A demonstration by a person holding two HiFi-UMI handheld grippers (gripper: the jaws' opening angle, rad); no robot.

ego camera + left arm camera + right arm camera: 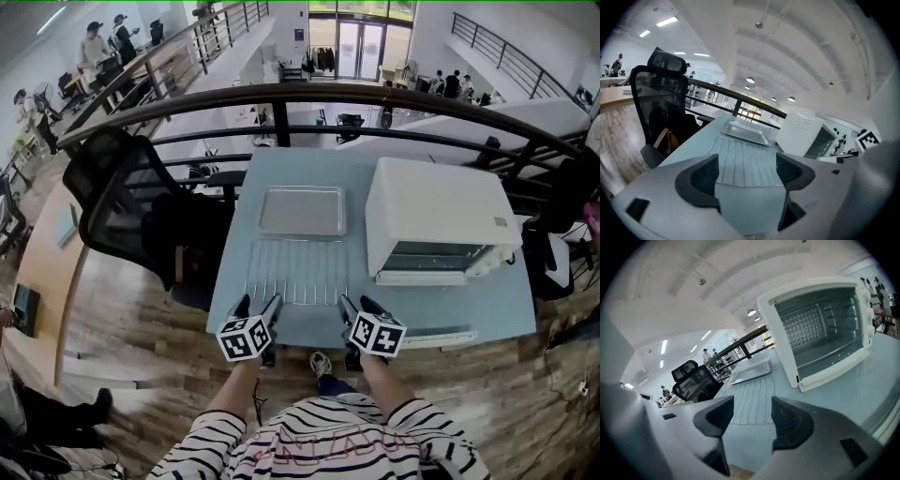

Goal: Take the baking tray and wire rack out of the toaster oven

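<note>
My left gripper (257, 305), right gripper (360, 306) both open, empty, lower centre. Wire rack (295, 272) flat on bench (239, 216); baking tray (302, 210) just above; toaster oven (436, 216) right.

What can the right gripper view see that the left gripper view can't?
Only the right gripper view looks into the toaster oven: no rack or tray is inside. Only the left gripper view shows a black-and-white marker cube at its right edge. Both show the wire rack and the baking tray lying on the table, and a black chair.
</note>
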